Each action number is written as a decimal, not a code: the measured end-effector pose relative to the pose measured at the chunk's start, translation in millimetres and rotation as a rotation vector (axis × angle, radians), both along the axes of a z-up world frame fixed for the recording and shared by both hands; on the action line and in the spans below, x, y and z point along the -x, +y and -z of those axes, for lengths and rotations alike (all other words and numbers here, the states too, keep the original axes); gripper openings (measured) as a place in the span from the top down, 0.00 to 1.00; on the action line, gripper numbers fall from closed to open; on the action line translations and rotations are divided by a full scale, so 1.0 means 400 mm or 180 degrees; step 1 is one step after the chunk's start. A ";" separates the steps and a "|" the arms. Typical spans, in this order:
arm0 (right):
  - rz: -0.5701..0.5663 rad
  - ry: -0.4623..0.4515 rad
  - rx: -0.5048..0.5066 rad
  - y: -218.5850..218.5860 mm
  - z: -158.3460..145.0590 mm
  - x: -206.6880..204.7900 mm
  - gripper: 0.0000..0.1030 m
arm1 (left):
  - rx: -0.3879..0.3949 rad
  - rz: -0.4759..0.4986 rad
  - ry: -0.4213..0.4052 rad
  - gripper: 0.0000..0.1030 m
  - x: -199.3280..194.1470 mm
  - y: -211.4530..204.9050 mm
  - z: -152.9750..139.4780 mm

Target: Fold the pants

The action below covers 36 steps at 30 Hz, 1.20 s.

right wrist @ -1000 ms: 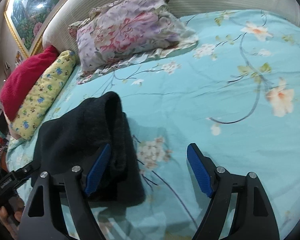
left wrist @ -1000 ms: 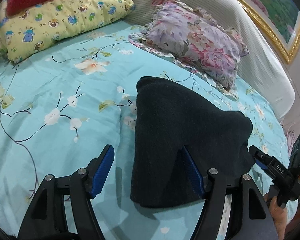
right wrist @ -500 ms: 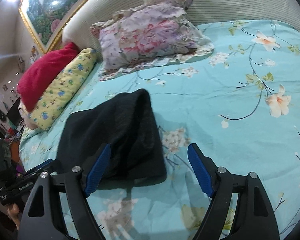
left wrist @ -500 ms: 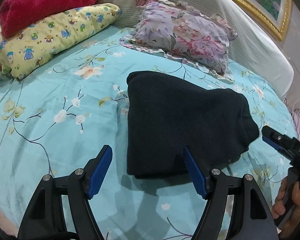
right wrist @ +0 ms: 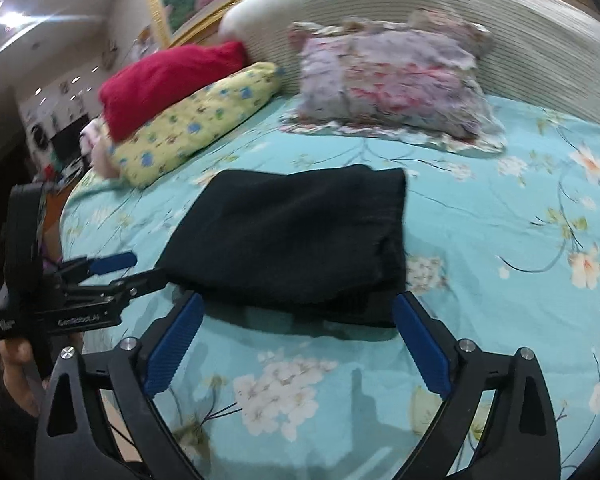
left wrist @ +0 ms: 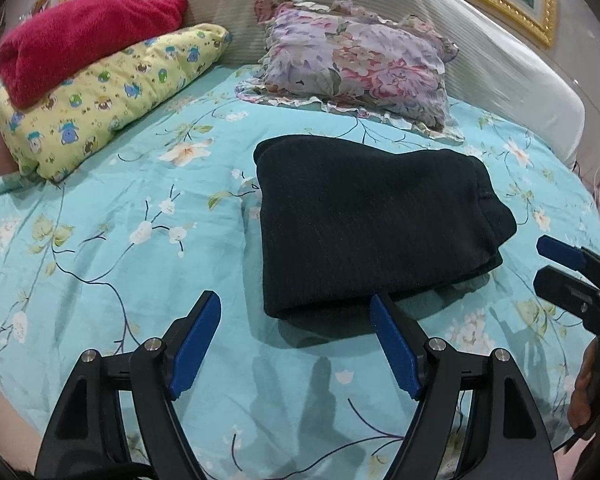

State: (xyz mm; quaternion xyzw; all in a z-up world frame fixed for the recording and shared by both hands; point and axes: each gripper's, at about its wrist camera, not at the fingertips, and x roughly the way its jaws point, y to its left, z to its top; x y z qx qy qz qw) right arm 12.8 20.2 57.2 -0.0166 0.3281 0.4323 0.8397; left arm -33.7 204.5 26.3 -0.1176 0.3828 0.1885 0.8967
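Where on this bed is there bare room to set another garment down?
The widest free patch is the teal sheet left of the folded black pants, bordered behind by the yellow pillow. Another lies right of the pants in the right wrist view. Crowded along the headboard: the yellow pillow, red blanket and floral pillow.
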 end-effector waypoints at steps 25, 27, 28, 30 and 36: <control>-0.0144 0.0006 0.0255 0.044 0.064 0.020 0.03 | -0.0407 -0.0008 0.0055 0.20 0.017 -0.030 0.009; -0.0154 0.0016 0.0257 0.048 0.067 0.019 0.03 | -0.0411 -0.0007 0.0064 0.20 0.014 -0.030 0.012; -0.0147 0.0014 0.0255 0.049 0.068 0.018 0.03 | -0.0415 -0.0008 0.0068 0.20 0.012 -0.030 0.015; -0.0153 0.0022 0.0248 0.048 0.068 0.015 0.03 | -0.0423 -0.0013 0.0076 0.20 0.010 -0.029 0.017; -0.0160 0.0052 0.0238 0.056 0.074 0.008 0.03 | -0.0422 -0.0049 0.0103 0.20 0.003 -0.021 0.028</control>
